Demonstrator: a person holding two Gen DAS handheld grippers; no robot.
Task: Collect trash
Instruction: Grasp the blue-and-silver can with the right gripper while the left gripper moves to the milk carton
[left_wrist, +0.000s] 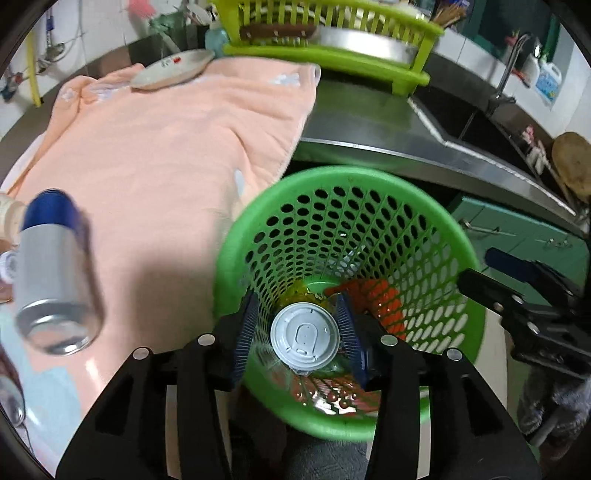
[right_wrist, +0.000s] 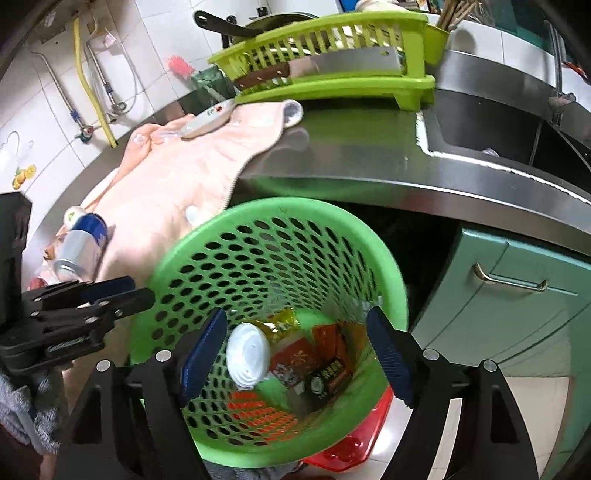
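Left tool (left_wrist: 297, 334) hung over the green basket (left_wrist: 236, 236), fingers spread; a clear cup with a white lid (left_wrist: 304, 332) sat between the pads with a gap either side, not pinched. Cup's long axis ran down into the basket, lid facing the left wrist camera. In the right wrist view the cup (right_wrist: 247, 352) appeared tilted, lid toward lower left of frame, resting against the basket (right_wrist: 391, 277) wall above wrappers (right_wrist: 325, 362) on the bottom.

Right tool (right_wrist: 297, 349) was also spread wide over the basket mouth, nothing between its fingers.

A blue-and-silver can (left_wrist: 55, 273) lay on the peach towel (left_wrist: 166, 147) at left of frame, long axis pointing toward the camera, base nearest. Towel covered the tabletop (left_wrist: 369, 122) and overhung its steel edge just beside the basket rim. Basket stood below the tabletop edge, mouth unobstructed apart from the two tools.
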